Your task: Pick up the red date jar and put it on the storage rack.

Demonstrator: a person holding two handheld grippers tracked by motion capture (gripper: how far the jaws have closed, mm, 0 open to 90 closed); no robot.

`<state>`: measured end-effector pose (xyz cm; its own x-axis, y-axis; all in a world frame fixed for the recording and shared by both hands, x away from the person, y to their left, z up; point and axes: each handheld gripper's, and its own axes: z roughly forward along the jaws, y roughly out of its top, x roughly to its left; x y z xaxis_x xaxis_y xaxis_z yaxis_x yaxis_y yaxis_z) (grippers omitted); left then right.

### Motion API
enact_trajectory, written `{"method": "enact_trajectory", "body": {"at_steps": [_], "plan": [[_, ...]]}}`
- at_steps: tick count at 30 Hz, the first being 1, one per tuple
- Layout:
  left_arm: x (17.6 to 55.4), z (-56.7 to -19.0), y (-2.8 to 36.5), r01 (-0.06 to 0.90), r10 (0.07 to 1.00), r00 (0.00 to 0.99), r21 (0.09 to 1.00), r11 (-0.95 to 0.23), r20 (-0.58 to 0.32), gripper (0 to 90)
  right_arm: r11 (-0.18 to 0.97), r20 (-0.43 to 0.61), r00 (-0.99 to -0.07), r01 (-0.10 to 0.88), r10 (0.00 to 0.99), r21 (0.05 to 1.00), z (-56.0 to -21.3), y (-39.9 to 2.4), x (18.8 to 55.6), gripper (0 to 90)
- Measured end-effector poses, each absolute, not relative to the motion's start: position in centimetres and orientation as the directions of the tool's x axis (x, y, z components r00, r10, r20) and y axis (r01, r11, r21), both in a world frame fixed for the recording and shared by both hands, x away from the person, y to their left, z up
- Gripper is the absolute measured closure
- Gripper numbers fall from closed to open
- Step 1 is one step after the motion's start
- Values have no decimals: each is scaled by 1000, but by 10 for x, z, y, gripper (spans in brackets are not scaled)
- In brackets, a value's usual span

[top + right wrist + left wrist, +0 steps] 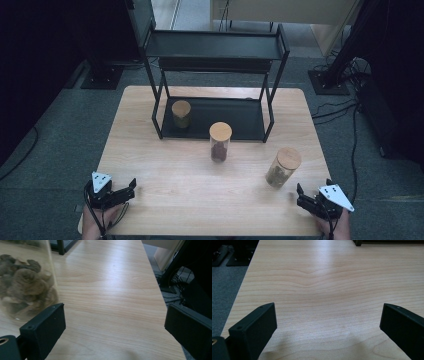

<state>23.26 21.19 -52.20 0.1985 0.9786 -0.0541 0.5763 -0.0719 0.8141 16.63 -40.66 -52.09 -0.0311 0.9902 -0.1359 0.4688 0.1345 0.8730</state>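
You had one jar (181, 113) already standing on the lower shelf of the black rack (272, 107), at its left end, which I took as the finished part of the job. Two more were left out on the table (165, 200): a middle jar (220, 141) just in front of the rack, and a right jar (283, 167) nearer you, toward the right edge. The rack's upper shelf held nothing that I could see. So, as I judged it, about a third was done and two jars were left to shelve.

Your right gripper (301, 192) sat at the near right corner, just beside the right jar but not touching it. Its jaws stood wide apart with nothing between them; in the right gripper view the jar (26, 285) lay off to the left, outside the left jaw. Your left gripper (131, 186) rested at the near left corner, well apart from every jar, jaws also spread wide over bare wood and holding nothing.

The right jar looked like a clear, upright cylinder with a flat, pale wooden lid. It was filled most of the way with lumpy brownish-tan pieces, dried and wrinkled; what they were I could not tell.
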Motion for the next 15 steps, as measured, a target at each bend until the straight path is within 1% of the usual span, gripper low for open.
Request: {"method": "enact_trajectory", "body": {"at_steps": [15], "plan": [[233,-522,214,576,977,202,815,-61,-70,12,160,-135,-87,465,987,871,-516,-378,163,29]]}}
